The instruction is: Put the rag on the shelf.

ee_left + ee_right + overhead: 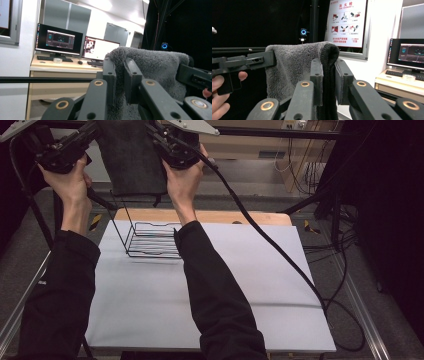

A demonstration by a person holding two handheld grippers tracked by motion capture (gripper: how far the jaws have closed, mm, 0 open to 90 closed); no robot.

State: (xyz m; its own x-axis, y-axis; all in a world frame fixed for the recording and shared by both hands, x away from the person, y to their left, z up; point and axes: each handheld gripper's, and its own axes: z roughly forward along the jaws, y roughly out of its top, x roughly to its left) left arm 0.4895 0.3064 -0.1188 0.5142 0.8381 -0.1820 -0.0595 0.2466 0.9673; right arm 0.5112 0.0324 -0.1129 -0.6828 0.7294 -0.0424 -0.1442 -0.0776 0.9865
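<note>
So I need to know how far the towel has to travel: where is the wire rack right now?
In the high view the wire rack stands at the far left of the white table, below the grey towel, between the person's forearms.

Towel (132,162) hangs between my left claw (95,130) and my right claw (152,132), one top corner in each; wire rack (150,240) below them on the table (240,285), just left of my right forearm (210,280).
</note>
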